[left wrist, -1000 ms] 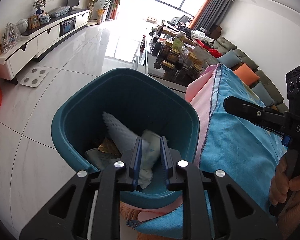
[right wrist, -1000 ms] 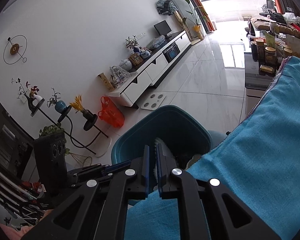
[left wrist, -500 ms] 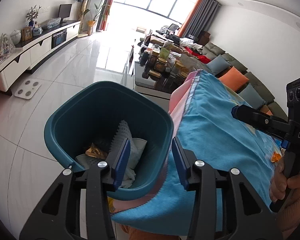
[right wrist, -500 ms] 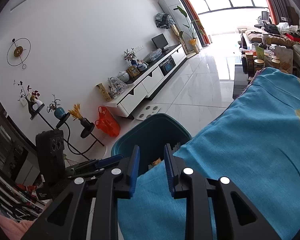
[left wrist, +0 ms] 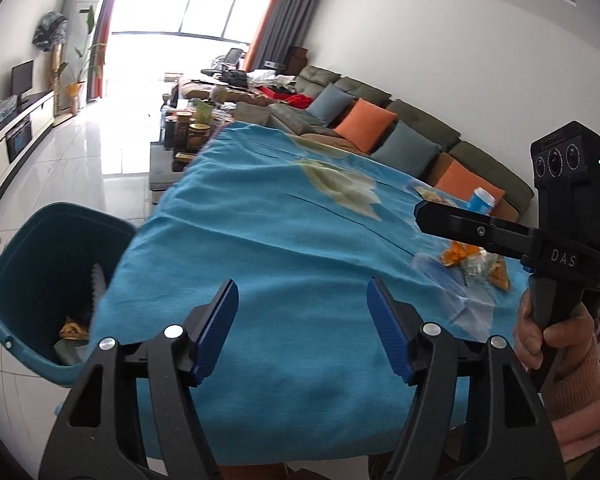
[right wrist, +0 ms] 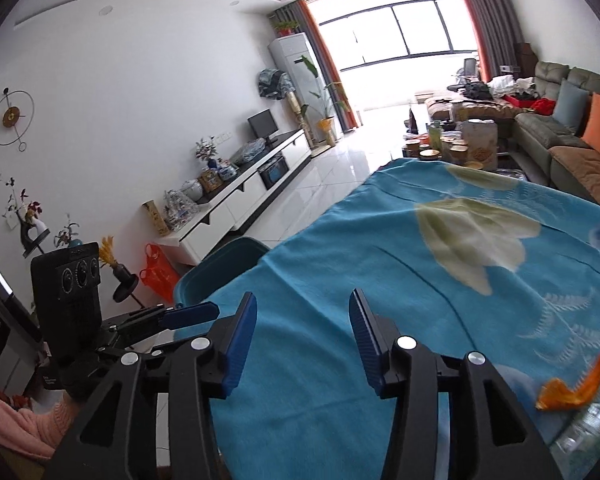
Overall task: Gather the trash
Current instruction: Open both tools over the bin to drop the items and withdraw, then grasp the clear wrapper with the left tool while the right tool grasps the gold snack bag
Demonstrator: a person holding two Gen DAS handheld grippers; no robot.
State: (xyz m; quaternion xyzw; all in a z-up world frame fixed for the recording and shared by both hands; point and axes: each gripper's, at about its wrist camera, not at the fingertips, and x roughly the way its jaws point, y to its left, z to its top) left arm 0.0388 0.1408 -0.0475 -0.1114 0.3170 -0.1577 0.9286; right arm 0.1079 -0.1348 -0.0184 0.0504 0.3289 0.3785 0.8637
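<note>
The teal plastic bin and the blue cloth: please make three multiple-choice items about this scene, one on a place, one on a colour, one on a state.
1. Where does the teal plastic bin stand?
A. on the floor at the edge of the blue cloth-covered table
B. on the sofa
C. on the white cabinet

2. What colour are the pads on the jaws of the left gripper?
A. red
B. blue
C. white

3. What is between the jaws of the right gripper?
A. a white tissue
B. an orange wrapper
C. nothing

Answers:
1 A, the bin's rim shows beside the hanging edge of the cloth, over the floor tiles.
2 B, both pads are dark blue on black fingers.
3 C, the jaws are opening and only the cloth shows through the gap; the orange wrappers lie apart on the table.
</note>
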